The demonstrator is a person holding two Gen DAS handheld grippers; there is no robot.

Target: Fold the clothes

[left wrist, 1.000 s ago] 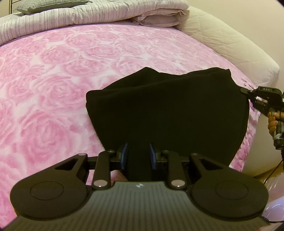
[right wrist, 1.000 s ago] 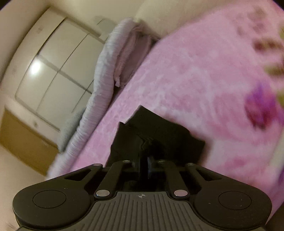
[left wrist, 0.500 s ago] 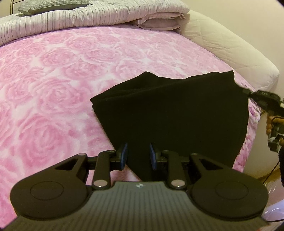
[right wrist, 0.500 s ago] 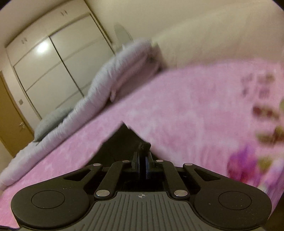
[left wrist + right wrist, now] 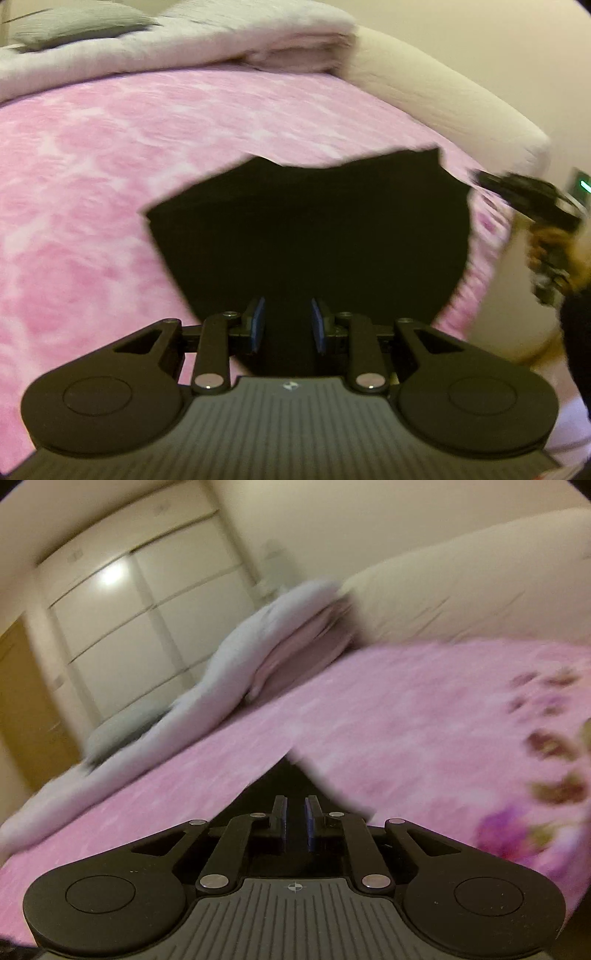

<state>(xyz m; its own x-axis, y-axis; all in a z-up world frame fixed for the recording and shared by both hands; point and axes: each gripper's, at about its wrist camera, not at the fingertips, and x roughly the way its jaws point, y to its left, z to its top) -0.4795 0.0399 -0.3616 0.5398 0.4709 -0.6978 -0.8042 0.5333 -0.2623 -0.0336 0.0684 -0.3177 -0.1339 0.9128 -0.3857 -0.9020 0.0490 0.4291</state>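
Observation:
A black garment [image 5: 310, 236] lies folded on the pink rose bedspread [image 5: 92, 192] near the bed's right edge. My left gripper [image 5: 287, 325] is over its near edge with the blue pads apart; black cloth lies between the jaws, and grip is unclear. My right gripper [image 5: 295, 821] has its pads slightly apart, at a corner of the black garment [image 5: 284, 775]. It also shows in the left wrist view [image 5: 528, 199] at the garment's far right corner, off the cloth.
A rolled grey-white duvet [image 5: 184, 48] and grey pillow [image 5: 74, 26] lie at the head of the bed. A cream mattress edge [image 5: 443, 96] runs along the right. White wardrobe doors [image 5: 129, 627] stand behind the bed.
The right gripper's pads have parted and let go of the garment's corner. The garment has settled flatter on the bed. Both views shifted with motion blur.

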